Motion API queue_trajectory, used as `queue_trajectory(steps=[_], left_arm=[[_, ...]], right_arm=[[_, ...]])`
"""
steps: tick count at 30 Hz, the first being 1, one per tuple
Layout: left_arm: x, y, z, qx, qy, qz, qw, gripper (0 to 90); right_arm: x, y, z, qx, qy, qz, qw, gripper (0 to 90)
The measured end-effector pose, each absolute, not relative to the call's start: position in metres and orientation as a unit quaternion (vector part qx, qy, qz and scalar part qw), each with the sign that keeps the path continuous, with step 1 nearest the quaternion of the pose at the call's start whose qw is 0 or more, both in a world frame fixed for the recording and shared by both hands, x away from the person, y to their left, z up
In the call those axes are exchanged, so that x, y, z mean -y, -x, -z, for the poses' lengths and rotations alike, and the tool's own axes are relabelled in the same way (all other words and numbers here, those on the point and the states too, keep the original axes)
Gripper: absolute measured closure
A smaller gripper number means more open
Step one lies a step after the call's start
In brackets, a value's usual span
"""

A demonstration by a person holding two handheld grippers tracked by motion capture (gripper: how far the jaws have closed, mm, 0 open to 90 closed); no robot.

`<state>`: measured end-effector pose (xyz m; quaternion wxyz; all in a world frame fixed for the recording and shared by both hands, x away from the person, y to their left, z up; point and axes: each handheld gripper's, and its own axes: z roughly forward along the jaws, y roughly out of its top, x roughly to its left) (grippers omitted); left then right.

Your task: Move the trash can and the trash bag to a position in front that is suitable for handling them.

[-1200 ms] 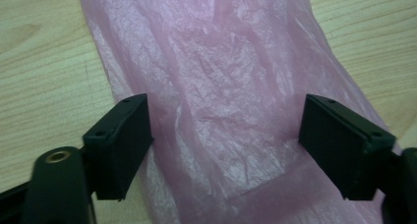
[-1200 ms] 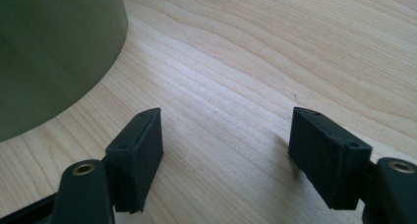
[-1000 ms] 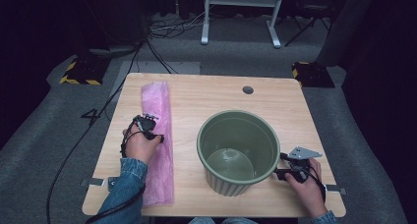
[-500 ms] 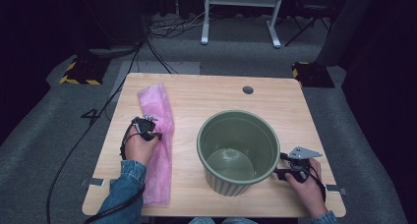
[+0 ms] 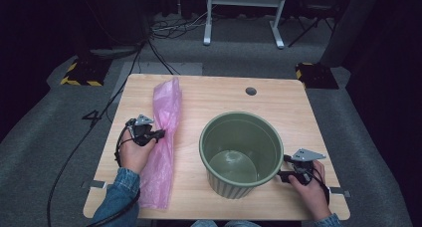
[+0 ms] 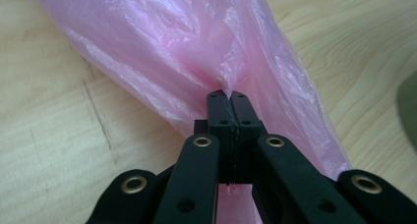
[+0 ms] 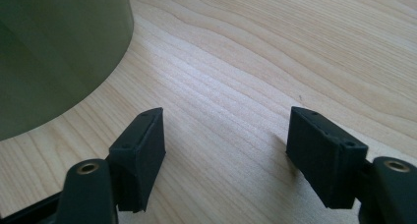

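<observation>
Bin (image 5: 241,155) beside pinched pink bag (image 5: 164,137)

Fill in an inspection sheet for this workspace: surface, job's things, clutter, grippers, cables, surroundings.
Surface: wooden table, one round hole near the far edge.
Job's things: pink bag lying lengthwise on the left; green bin upright, nothing seen inside.
Clutter: nothing seen.
Grippers: left gripper shut on a pinch of the bag, its jaws having just closed; right gripper open over bare wood, beside the bin, not touching it.
Cables: black cable trailing off the table's left side; more on the floor behind.
Surroundings: grey floor, white frame legs, yellow-black striped blocks at the back.
</observation>
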<state>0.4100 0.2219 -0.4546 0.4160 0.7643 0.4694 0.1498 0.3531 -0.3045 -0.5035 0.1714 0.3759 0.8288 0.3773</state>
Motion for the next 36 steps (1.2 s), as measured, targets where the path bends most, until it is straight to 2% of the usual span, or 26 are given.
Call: queue_trajectory(steps=[3, 14, 15, 16, 18, 28, 33, 34, 36], left_arm=[[-0.219, -0.405, 0.441, -0.449, -0.758, -0.160, 0.445, 89.8], [-0.205, -0.393, 0.398, -0.377, -0.766, -0.176, 0.491, 89.8], [-0.204, -0.392, 0.395, -0.372, -0.765, -0.180, 0.494, 89.8], [-0.203, -0.390, 0.392, -0.366, -0.764, -0.184, 0.498, 89.8], [-0.200, -0.388, 0.386, -0.353, -0.764, -0.190, 0.506, 89.8], [-0.193, -0.379, 0.353, -0.293, -0.767, -0.205, 0.532, 89.8], [-0.194, -0.374, 0.344, -0.283, -0.767, -0.210, 0.536, 89.7], [-0.195, -0.373, 0.341, -0.281, -0.766, -0.212, 0.538, 89.7], [-0.196, -0.371, 0.336, -0.278, -0.763, -0.213, 0.543, 89.8]], right_arm=[[0.305, -0.353, 0.504, -0.829, -0.376, -0.377, 0.172, 30.6], [0.303, -0.355, 0.503, -0.829, -0.376, -0.378, 0.169, 30.2], [0.302, -0.356, 0.503, -0.829, -0.374, -0.380, 0.168, 33.2], [0.301, -0.358, 0.502, -0.821, -0.377, -0.402, 0.148, 40.9], [0.299, -0.360, 0.502, -0.811, -0.379, -0.424, 0.136, 38.2], [0.275, -0.384, 0.477, -0.791, -0.375, -0.450, 0.179, 36.8], [0.264, -0.383, 0.484, -0.791, -0.373, -0.456, 0.167, 35.1], [0.260, -0.381, 0.486, -0.795, -0.369, -0.452, 0.167, 40.4], [0.257, -0.377, 0.488, -0.800, -0.361, -0.445, 0.178, 40.4]])
